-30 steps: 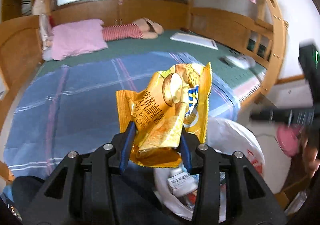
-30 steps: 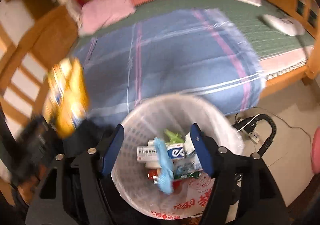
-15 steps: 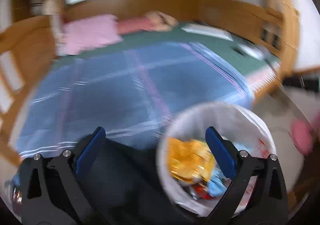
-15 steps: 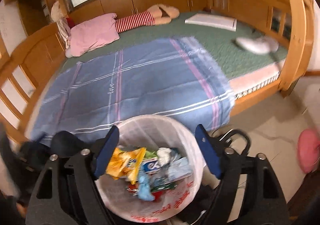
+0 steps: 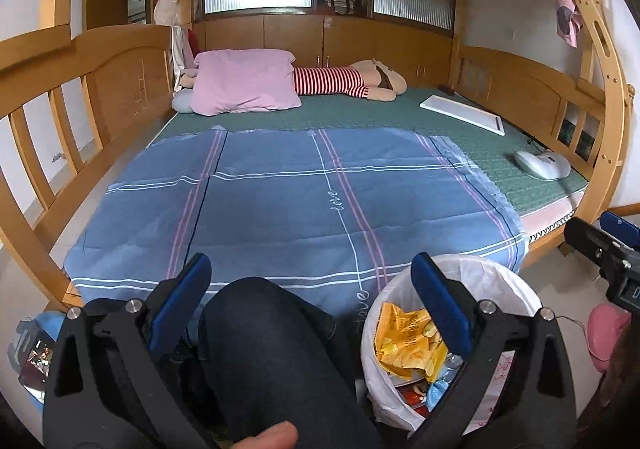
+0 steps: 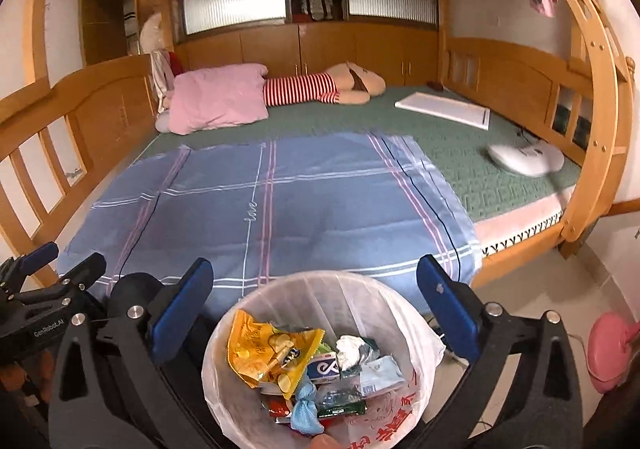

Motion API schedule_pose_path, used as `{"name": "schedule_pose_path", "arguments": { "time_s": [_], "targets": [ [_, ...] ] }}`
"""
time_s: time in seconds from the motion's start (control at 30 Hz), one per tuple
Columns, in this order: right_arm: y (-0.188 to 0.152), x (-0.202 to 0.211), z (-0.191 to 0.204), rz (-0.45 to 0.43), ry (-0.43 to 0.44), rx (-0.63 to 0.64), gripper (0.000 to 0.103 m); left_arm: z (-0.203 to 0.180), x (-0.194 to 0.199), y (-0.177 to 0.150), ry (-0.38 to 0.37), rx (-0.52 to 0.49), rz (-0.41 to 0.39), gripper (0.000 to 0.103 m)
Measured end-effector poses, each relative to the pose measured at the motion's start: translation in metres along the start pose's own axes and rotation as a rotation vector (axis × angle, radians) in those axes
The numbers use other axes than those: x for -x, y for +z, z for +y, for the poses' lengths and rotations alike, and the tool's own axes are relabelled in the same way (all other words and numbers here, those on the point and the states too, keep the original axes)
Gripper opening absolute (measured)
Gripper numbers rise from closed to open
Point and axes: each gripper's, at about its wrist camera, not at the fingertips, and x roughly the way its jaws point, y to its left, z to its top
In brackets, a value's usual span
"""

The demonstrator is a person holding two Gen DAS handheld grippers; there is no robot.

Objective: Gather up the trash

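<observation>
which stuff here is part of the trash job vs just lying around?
Job:
- bin lined with a white bag
- yellow chip bag, lying in it
- other wrappers in the bin
- left gripper, open, empty
- right gripper, jaws opening, nothing between them

Lying about:
- blue blanket
- pink pillow
- striped plush toy
- white board

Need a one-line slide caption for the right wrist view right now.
Right gripper, jaws opening and empty, above the lined trash bin holding a yellow chip bag and other wrappers, beside the bed.

Yellow chip bag [image 6: 268, 353] in lined bin [image 6: 416, 313]
</observation>
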Motion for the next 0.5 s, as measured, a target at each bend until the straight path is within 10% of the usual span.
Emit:
{"name": "schedule_pose_path", "arguments": {
  "time_s": [0.5],
  "targets": [
    [0.002,0.008,0.001,-0.027,-0.029,-0.001,0.099,-0.002,0.008,0.007,-0.017,-0.008,-0.027,0.1]
  ]
}}
